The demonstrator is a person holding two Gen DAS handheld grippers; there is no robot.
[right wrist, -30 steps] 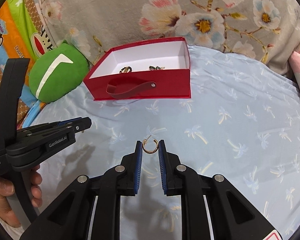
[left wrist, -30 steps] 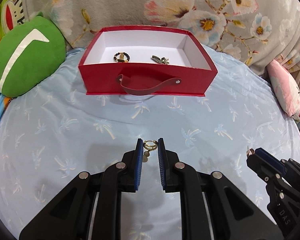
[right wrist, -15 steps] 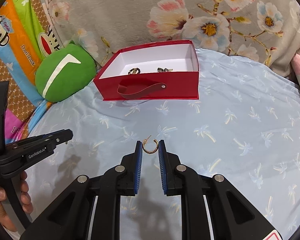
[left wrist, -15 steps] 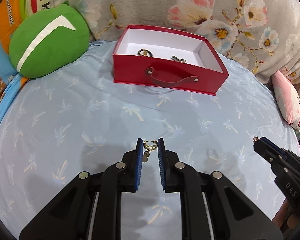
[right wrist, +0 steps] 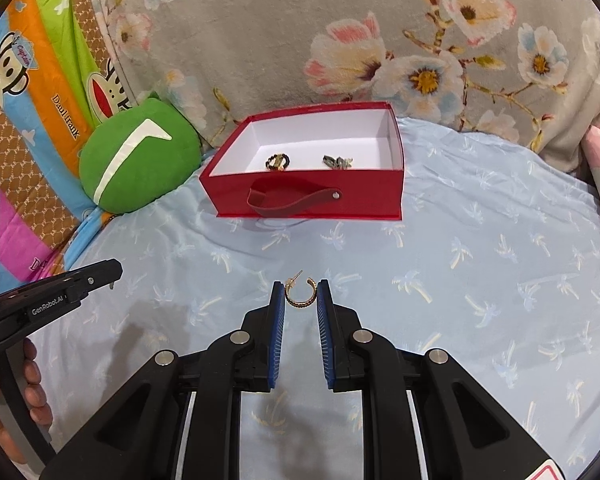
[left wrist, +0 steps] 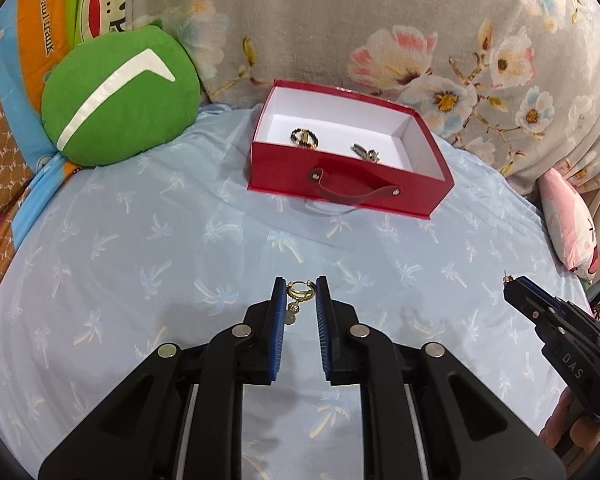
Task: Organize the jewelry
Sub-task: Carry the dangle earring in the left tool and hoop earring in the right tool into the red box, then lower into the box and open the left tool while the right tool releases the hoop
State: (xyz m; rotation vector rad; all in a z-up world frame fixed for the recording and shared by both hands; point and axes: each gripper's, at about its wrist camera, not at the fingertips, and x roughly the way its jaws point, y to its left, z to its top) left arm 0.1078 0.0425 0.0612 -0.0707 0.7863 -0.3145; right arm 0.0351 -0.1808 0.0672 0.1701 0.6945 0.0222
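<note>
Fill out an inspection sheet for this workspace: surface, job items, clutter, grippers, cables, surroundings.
Surface: light blue sheet with a palm print, wrinkled, bare between the grippers and the box.
Job's things: open red box with a strap handle; inside, a dark beaded ring and a second small dark piece, lying apart.
Clutter: nothing seen on the sheet.
Grippers: left gripper shut on a gold hoop earring with charm; right gripper shut on a gold open hoop earring. Both are short of the box.
Cables: nothing seen.
Surroundings: green round cushion left of the box, floral blanket behind, cartoon-print fabric far left, pink pillow right.
</note>
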